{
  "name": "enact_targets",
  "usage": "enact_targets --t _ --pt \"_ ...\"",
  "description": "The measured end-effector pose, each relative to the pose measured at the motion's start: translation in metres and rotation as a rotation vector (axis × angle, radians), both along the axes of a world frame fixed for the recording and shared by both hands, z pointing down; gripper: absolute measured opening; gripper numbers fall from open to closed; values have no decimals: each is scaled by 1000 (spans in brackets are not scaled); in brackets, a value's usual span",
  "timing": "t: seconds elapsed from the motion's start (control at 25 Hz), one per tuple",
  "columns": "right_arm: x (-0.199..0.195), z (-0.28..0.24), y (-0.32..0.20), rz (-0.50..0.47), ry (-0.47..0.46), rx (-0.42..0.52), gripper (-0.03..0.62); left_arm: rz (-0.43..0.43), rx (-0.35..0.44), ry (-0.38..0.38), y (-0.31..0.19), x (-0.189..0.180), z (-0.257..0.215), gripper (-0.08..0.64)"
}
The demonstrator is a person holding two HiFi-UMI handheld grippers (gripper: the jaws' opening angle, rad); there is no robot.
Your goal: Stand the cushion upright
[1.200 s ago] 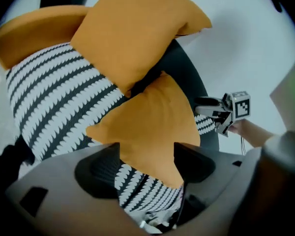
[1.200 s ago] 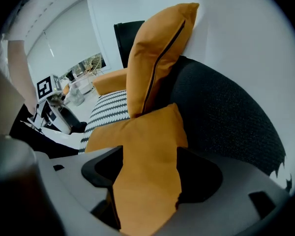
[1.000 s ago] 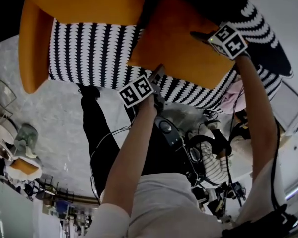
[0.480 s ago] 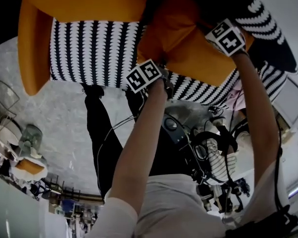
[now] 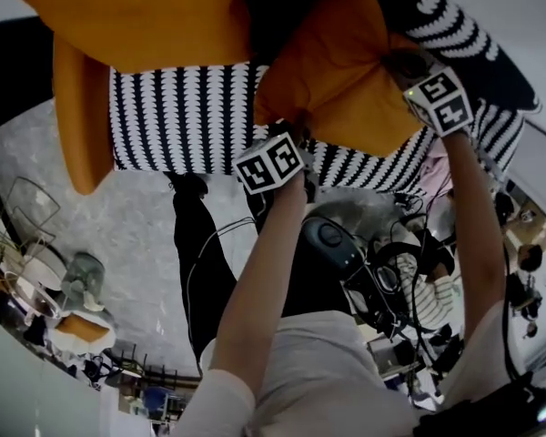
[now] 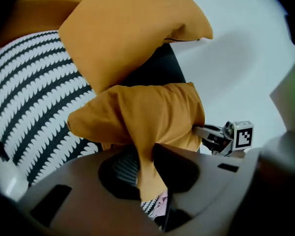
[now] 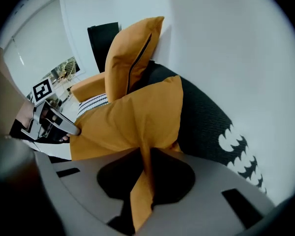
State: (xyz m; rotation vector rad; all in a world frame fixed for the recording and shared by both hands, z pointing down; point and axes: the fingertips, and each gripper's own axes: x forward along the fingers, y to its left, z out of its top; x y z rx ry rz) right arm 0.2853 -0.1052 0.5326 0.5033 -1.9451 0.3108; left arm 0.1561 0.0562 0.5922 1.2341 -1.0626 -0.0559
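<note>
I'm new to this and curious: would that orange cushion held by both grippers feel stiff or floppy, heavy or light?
Probably floppy: the orange cushion bunches into folds where the left gripper and right gripper, jaws closing, pinch its fabric. Likely light for its size, since two small pinches of cloth seem to hold it. It may slump when released.

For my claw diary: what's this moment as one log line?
left claw: closing, pinching orange cushion | right claw: closing, pinching it too | cushion: over striped seat
</note>
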Motion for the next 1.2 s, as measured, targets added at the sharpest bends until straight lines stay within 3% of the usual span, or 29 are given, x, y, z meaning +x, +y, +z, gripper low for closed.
enact_targets --t 0.12,0.52,0.84,1.2 --pt "24 -29 -7 109 -54 41 66 71 82 -53 -21 2 -36 77" --pt "71 -102 -28 542 -382 186 64 345 413 -271 -108 -17 -150 66" --pt "72 -120 -31 789 -573 241 64 495 602 -429 -198 -45 -216 61" --pt "59 -83 -44 939 -568 204 77 485 613 -502 -252 -70 -206 57"
